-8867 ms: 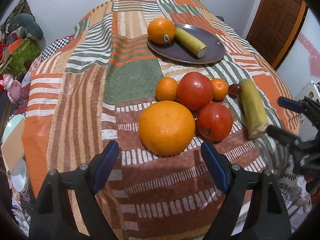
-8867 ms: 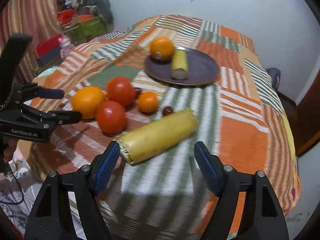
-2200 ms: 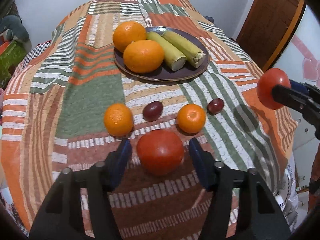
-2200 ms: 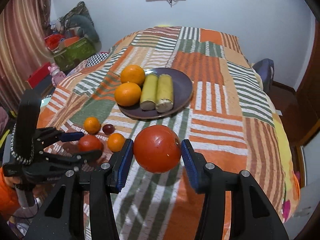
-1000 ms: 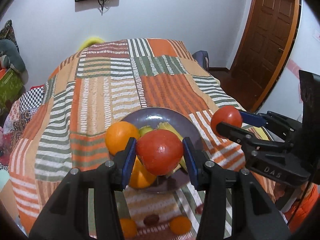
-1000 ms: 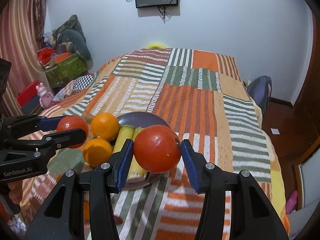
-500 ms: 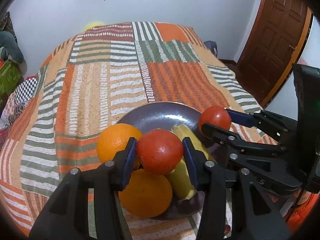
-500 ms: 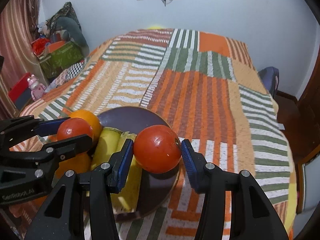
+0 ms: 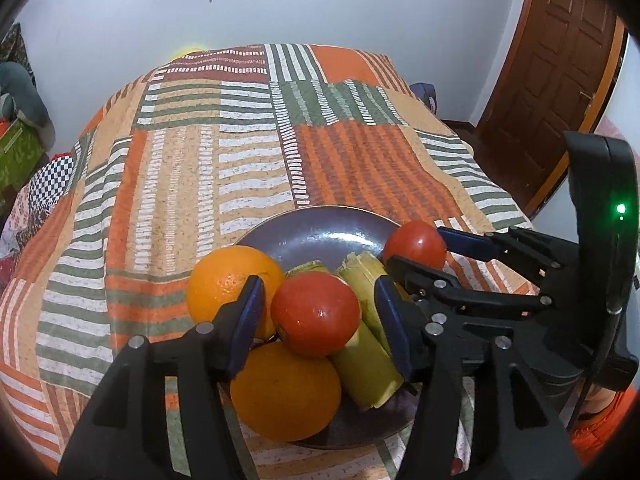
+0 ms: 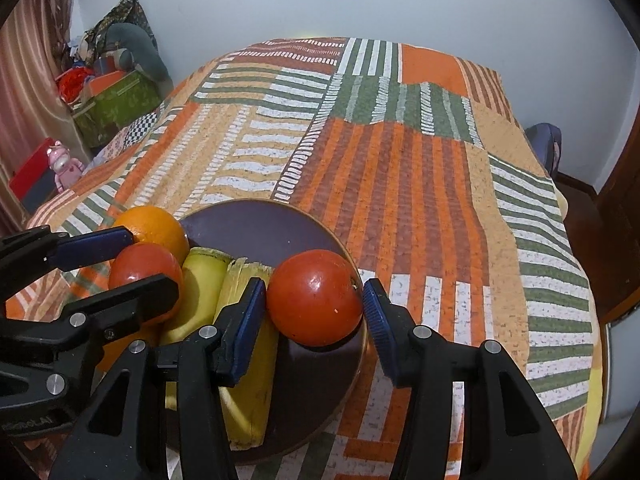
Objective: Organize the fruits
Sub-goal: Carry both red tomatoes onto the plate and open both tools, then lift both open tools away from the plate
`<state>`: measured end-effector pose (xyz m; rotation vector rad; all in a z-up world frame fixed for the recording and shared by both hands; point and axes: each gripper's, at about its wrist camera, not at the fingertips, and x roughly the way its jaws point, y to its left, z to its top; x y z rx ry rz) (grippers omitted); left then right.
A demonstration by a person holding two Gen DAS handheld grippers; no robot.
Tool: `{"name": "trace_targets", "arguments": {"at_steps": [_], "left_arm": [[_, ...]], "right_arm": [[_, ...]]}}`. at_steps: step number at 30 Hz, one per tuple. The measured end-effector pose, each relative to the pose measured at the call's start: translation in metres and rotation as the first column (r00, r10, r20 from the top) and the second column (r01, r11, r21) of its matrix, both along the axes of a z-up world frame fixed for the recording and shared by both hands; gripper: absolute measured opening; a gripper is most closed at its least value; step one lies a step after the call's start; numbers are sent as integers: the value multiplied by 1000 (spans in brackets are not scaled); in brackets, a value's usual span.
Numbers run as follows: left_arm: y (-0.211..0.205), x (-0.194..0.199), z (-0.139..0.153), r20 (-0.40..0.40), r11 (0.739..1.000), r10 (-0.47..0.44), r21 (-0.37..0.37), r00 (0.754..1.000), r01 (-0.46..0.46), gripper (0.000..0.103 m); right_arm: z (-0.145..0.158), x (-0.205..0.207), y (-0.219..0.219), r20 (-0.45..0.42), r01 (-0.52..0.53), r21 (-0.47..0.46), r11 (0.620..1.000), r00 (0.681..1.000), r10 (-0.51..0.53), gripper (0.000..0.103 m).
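Blue ribbed pads line the black fingers of both grippers. The left gripper [image 9: 316, 314] has its jaws spread slightly wider than a glossy red tomato [image 9: 315, 314]; a narrow gap shows on each side, so the pictures do not settle whether it is gripped. This tomato sits on top of the fruit piled on the plate [image 9: 320, 236], a smooth, dark purple round dish with a thin rim.

The right gripper [image 10: 315, 306] brackets a second smooth red tomato [image 10: 314, 298] at the plate's right edge. The left pad is at the skin, while the right pad stands just clear, so the grasp cannot be confirmed.

Contents of the plate:
- Two oranges with dimpled peel: near orange [image 9: 285, 394] at the front, far orange [image 9: 234, 286] behind it.
- Two pale yellow-green cylindrical pieces [image 9: 366, 344] with fibrous cut ends, lying side by side.

The plate rests on a patchwork cloth [image 9: 192, 168] with orange, green, brown and white stripes and a coarse weave.

The only writing is partial white lettering on the left gripper body in the right wrist view, too cropped to read. A green indicator light [image 9: 620, 208] glows on the right gripper housing.
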<state>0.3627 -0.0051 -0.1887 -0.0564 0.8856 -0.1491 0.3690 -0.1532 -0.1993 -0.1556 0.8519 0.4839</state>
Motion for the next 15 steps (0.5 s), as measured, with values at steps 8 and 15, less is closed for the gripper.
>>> {"name": "trace_targets", "arguments": {"at_steps": [8, 15], "left_arm": [[6, -25, 31, 54, 1000, 9, -13, 999, -9, 57], [12, -66, 73, 132, 1000, 21, -5, 991, -20, 57]], "right_arm": [[20, -17, -2, 54, -5, -3, 1000, 998, 6, 52], [55, -53, -11, 131, -16, 26, 1000, 991, 12, 52]]}}
